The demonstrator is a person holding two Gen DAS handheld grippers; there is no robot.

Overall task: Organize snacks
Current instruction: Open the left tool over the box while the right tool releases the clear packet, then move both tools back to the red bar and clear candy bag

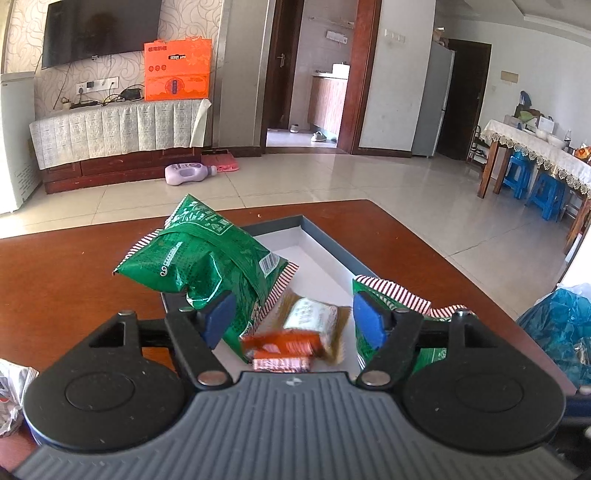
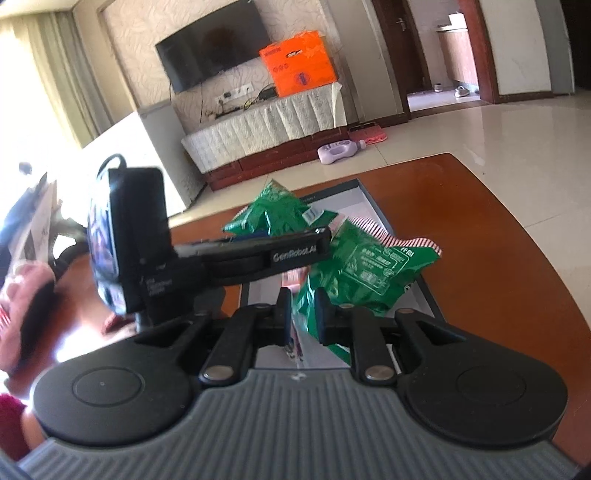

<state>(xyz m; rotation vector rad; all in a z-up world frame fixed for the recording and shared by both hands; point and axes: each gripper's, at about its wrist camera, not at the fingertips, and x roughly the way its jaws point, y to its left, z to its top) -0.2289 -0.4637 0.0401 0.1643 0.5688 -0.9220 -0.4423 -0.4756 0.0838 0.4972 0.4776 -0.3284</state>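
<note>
While left hand-held gripper (image 1: 291, 321) gapes empty, right hand-held gripper (image 2: 303, 314) pinches green packet (image 2: 354, 269); brown table (image 1: 74, 273), tiled floor (image 1: 332, 177).

Pale tiled floor (image 1: 332, 177), wall-mounted television (image 1: 99, 29), draped cabinet (image 1: 118, 129), dining table (image 1: 535, 151), possibly blue stools (image 1: 546, 192)

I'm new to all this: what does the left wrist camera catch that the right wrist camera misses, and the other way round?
Only the left wrist view shows the small orange snack packets lying in the tray, a blue plastic bag, and the dining table with blue stools. Only the right wrist view shows the right tool pinching a green snack bag, and the left tool's body from outside. Both show the shallow white tray on the red-brown table, green bags over it, the TV and the orange box.
</note>
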